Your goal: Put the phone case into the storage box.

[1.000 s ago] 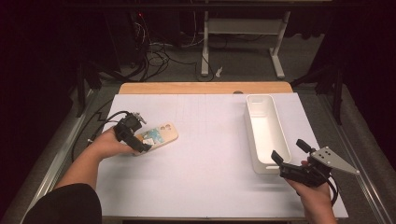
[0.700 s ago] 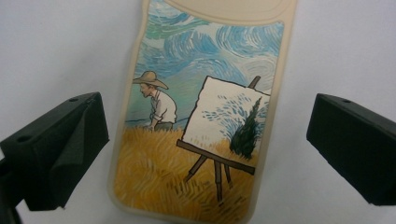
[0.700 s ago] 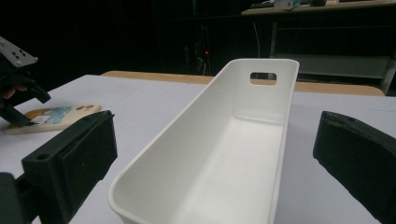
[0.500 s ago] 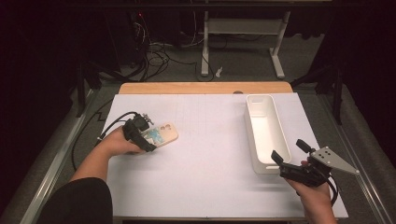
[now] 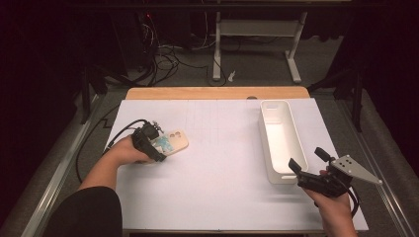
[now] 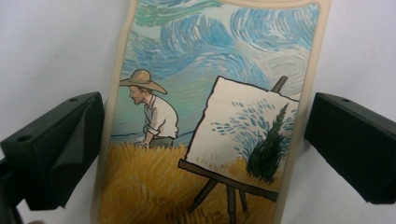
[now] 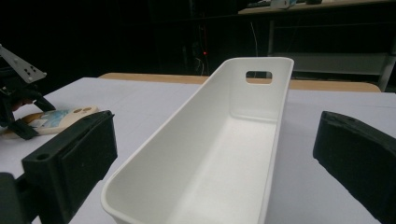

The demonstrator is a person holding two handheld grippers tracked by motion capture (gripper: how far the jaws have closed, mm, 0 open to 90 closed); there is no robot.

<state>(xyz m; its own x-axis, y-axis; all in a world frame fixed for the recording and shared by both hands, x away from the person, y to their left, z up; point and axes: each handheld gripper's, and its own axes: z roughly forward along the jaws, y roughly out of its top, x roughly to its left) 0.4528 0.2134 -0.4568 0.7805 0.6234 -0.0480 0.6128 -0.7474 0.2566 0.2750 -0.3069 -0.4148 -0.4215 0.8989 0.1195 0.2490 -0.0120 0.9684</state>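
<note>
Lying flat on the white surface [image 5: 212,163] at its left side, the phone case [image 5: 170,143] sits under the left gripper [image 5: 148,143], while the white bin [image 5: 281,140] stands empty at the right, the right gripper [image 5: 309,168] just behind its near end. In the left gripper view, the jaws straddle the painted case, spread apart, neither touching it. In the right gripper view, the jaws flank the bin's near end, released, nothing inside the bin.

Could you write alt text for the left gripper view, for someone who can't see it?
A phone case printed with a painting of a man in a straw hat at an easel in a wheat field lies flat on a white table. The left gripper is open, one black jaw on each side of the case, neither clearly touching it.
</note>
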